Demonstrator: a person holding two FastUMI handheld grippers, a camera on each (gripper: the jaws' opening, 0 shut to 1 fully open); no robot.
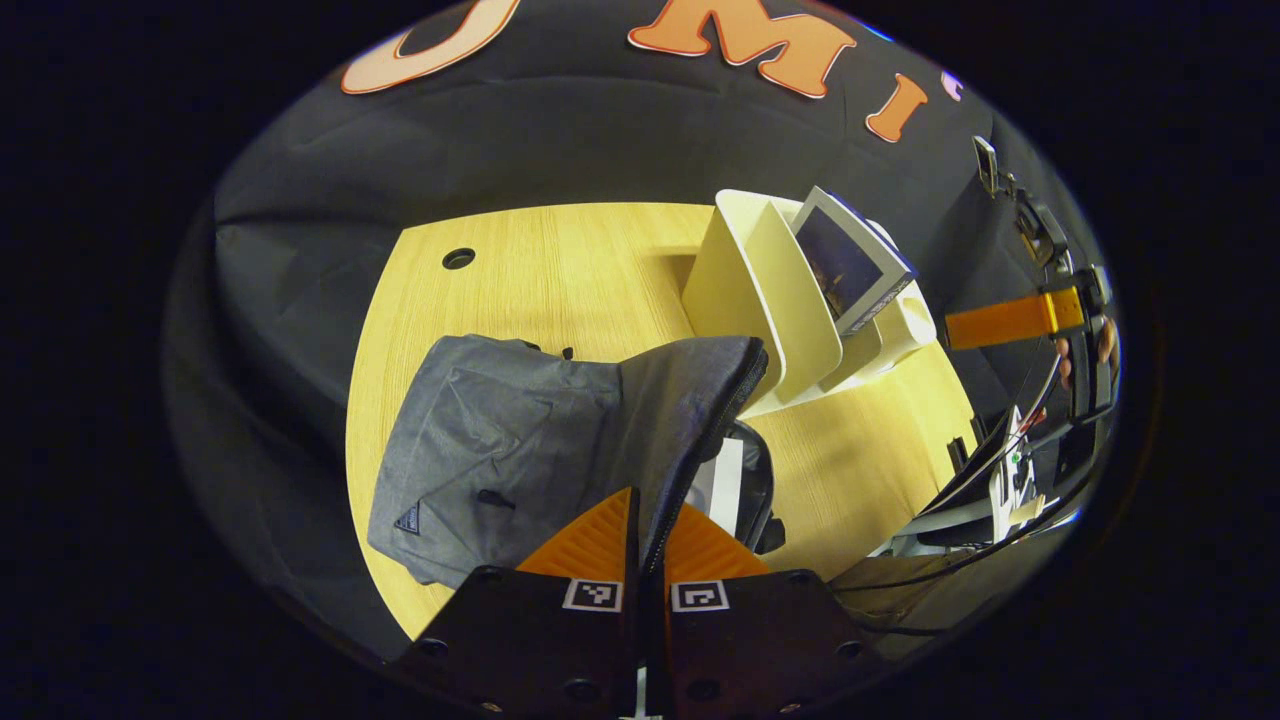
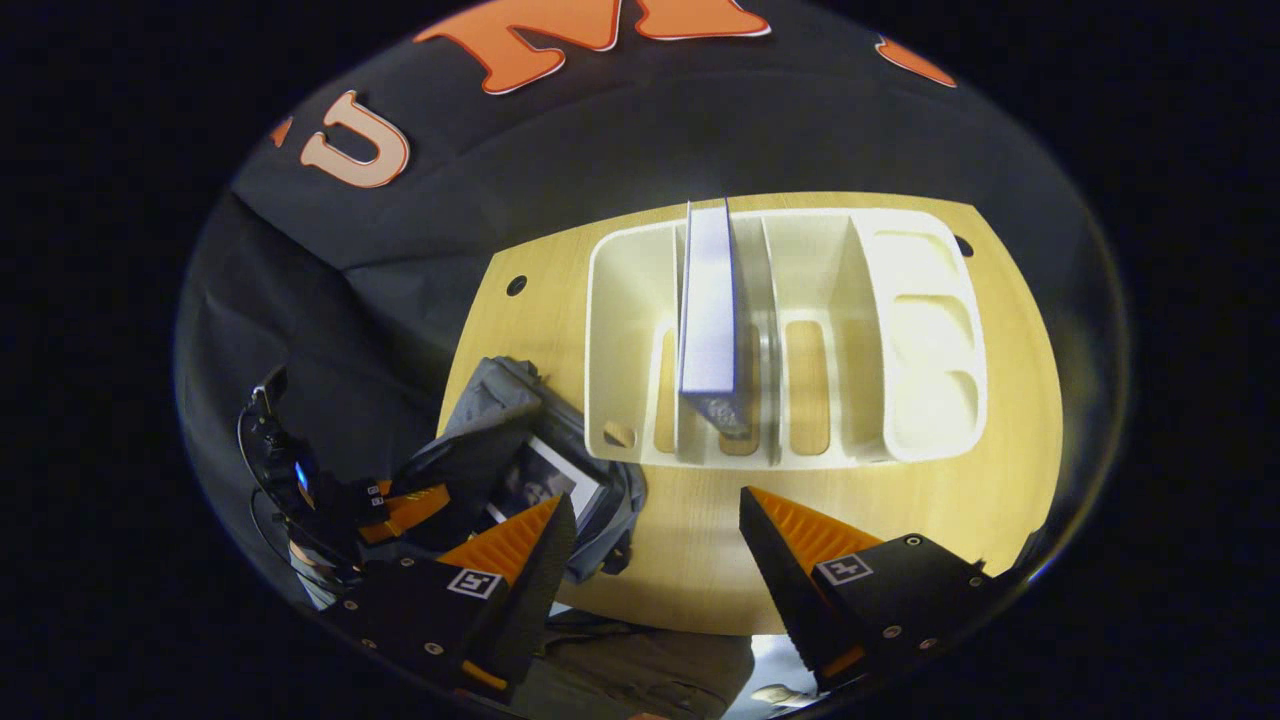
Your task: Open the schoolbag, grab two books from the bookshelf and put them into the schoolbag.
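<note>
gripping: the left gripper (image 1: 640,545) has its two fingers pressed together on the zipper edge of the schoolbag (image 1: 520,450), holding the flap up off the table (image 1: 560,270).
left pose: it points forward and down over the near table edge; in the right gripper view it sits low at the left (image 2: 400,510), at the bag's mouth.
right tongs: the right gripper (image 2: 660,530) has its fingers spread wide apart with nothing between them, only bare table.
right pose: it hangs above the near table edge, aimed at the bookshelf (image 2: 920,330); in the left gripper view it shows far right (image 1: 1010,322), with a hand (image 1: 1085,350) behind it.
schoolbag: grey, lying on the table's left part, mouth open; one book (image 2: 545,480) lies inside it.
bookshelf: white, slotted, just beyond the bag; a second book (image 2: 708,310) stands upright in a middle slot.
edges: the bag's open rim lies just beside the shelf's near left corner.
open room: bare wood between the shelf front and the near table edge, and behind the bag.
</note>
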